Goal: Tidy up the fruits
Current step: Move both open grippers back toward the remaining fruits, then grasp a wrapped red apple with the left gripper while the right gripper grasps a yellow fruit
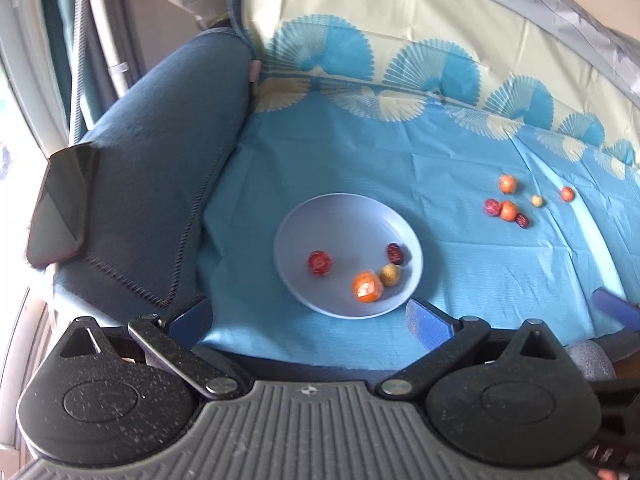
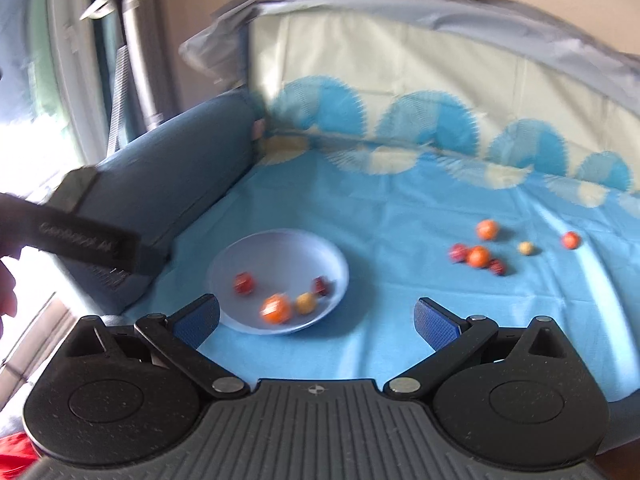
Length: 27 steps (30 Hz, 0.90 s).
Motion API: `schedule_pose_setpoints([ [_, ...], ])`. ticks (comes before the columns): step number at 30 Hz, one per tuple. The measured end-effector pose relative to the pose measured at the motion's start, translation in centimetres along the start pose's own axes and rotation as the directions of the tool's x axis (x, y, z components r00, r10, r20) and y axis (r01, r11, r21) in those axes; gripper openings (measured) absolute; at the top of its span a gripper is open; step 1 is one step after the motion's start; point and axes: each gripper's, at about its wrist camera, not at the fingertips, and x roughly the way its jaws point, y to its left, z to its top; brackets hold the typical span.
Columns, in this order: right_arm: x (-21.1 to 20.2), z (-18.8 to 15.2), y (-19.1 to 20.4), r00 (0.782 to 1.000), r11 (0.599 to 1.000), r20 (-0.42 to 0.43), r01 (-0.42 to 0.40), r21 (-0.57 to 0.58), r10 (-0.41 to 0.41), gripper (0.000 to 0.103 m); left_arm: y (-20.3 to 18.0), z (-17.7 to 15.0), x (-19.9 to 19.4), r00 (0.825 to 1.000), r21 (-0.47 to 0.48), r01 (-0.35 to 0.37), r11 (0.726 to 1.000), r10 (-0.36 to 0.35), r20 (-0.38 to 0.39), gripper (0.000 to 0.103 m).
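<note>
left wrist view: a dark phone [image 1: 60, 208] lies on the blue cushion [image 1: 160, 184] beside the plate [image 1: 348, 216], which holds four small fruits [image 1: 367, 286]. six more [image 1: 508, 211] sit well apart on the cloth [image 1: 480, 280]. both the left claw [image 1: 310, 316] and the right claw [image 2: 318, 318] are wide open, holding nothing.
</note>
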Motion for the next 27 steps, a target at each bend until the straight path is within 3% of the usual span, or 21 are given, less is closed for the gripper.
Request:
schedule_pose_setpoints([
  [4, 0.5, 0.3, -4.1, 0.993, 0.994, 0.043, 0.109, 0.030, -0.110, 0.102, -3.4, 1.7, 1.5, 1.000, 0.057, 0.009, 0.998, -0.009, 0.007, 0.103],
  [13, 5.5, 0.0, -15.6, 0.956, 0.940, -0.004, 0.290, 0.179, -0.294, 0.102, -13.4, 6.5, 9.6, 0.995, 0.184, 0.101, 0.978, -0.102, -0.004, 0.103],
  [22, 14.9, 0.2, -26.0, 0.929, 0.886, -0.077, 0.367, 0.283, -0.361, 0.102, -23.6, 9.9, 22.4, 0.976, 0.411, 0.215, 0.886, -0.205, -0.070, 0.103],
  [27, 21.3, 0.8, -30.4, 0.928, 0.880, -0.104, 0.372, 0.297, -0.357, 0.102, -26.6, 10.6, 28.8, 0.976, 0.480, 0.217, 0.850, -0.191, -0.104, 0.103],
])
